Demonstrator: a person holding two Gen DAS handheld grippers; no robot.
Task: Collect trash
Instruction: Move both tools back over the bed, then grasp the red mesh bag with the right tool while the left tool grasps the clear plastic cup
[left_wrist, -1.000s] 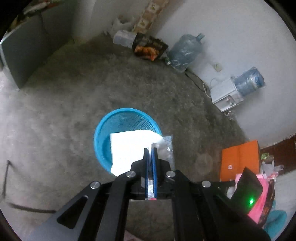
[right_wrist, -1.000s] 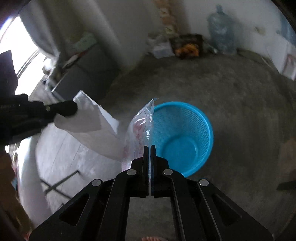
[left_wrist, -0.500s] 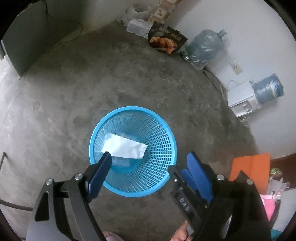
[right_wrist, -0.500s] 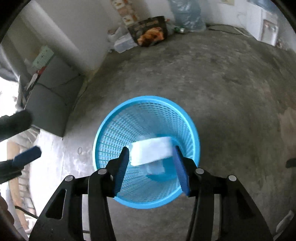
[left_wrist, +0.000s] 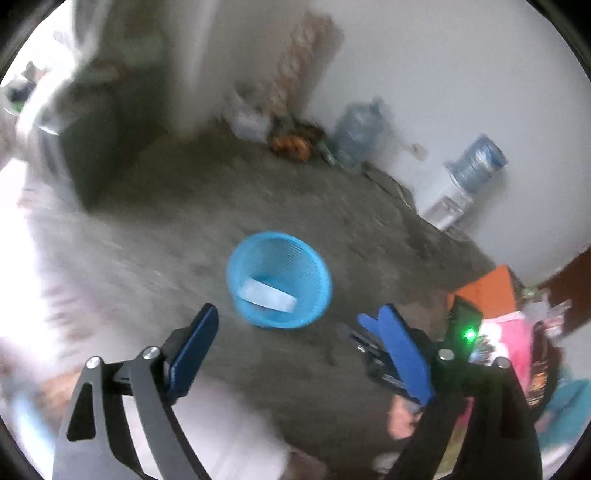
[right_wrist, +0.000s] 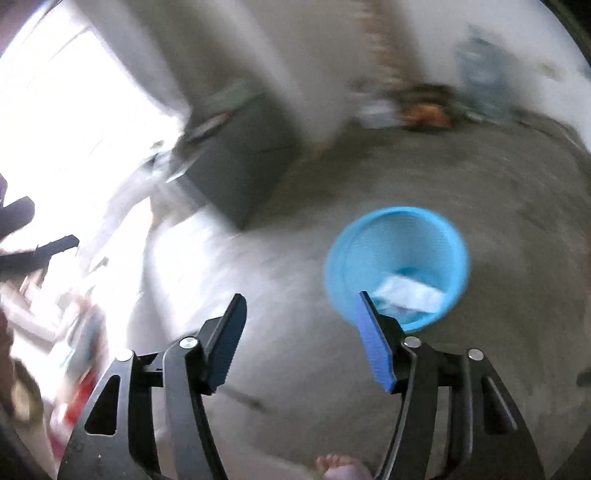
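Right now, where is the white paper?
The white paper lies inside the blue basket on the concrete floor, mid-frame in the left wrist view, beyond both open grippers.

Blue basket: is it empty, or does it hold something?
Not empty. The blue basket stands upright on the floor with white paper lying inside at the bottom.

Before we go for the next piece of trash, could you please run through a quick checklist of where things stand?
1. Left gripper empty: ok, jaws just opened, nothing between them.
2. Right gripper empty: ok, jaws just opened, nothing between them.
3. White paper inside blue basket: ok.
4. Basket upright on the floor: ok.
5. Clear plastic bag in basket: cannot tell, blurred.
6. Next trash piece located: cannot tell, both views are motion-blurred.
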